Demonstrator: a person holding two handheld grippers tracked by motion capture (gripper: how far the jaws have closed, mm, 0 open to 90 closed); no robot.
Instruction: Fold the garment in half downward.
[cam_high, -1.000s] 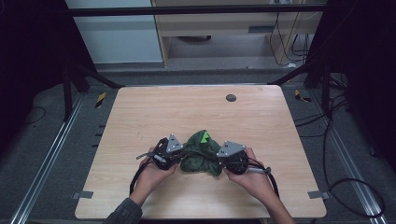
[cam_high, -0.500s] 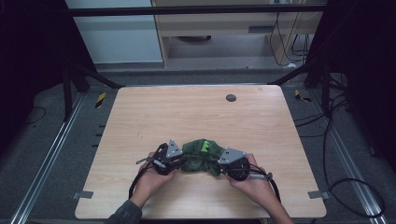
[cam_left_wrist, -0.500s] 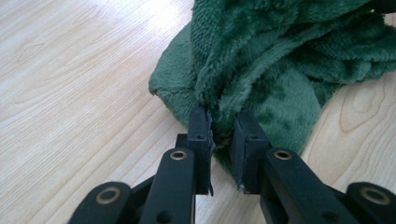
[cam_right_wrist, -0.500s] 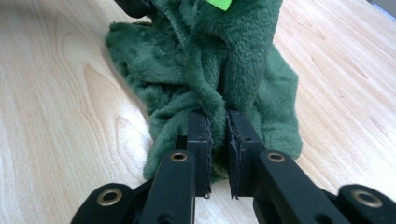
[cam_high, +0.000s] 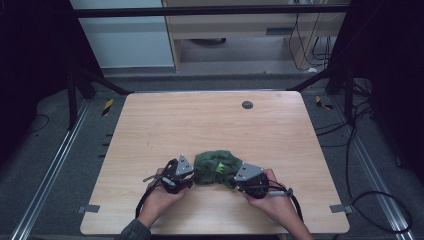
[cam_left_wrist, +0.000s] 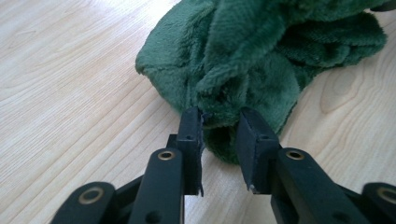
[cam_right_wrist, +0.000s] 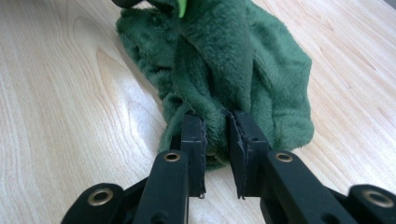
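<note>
A crumpled green plush cloth (cam_high: 217, 168) lies on the pale wooden worktop (cam_high: 210, 125), toward the person's side of it and roughly midway across. A small bright yellow-green patch (cam_high: 218, 168) shows on top of the cloth in the high view, and its tip also appears at the cloth's far end in the right gripper view.

The left gripper (cam_high: 186, 176) sits against the cloth's left edge, held by the person's left hand (cam_high: 161, 196). In the left gripper view its two black fingers (cam_left_wrist: 191, 140) are clamped on a bunched fold at the near end of the cloth (cam_left_wrist: 261, 60), with fabric pinched between the pads.

The right gripper (cam_high: 239, 181) sits against the cloth's right edge, held by the right hand (cam_high: 272, 202). In the right gripper view its fingers (cam_right_wrist: 194, 140) grip a thick ridge of the cloth (cam_right_wrist: 224, 60), the plush squeezed between them and spilling to either side.

The cloth rests bunched between the two grippers, its body lying on the worktop. Beyond the cloth, near the worktop's far edge, is a small dark round disc (cam_high: 247, 104), well apart from everything else. Cables (cam_high: 145, 197) trail from the grippers toward the person.
</note>
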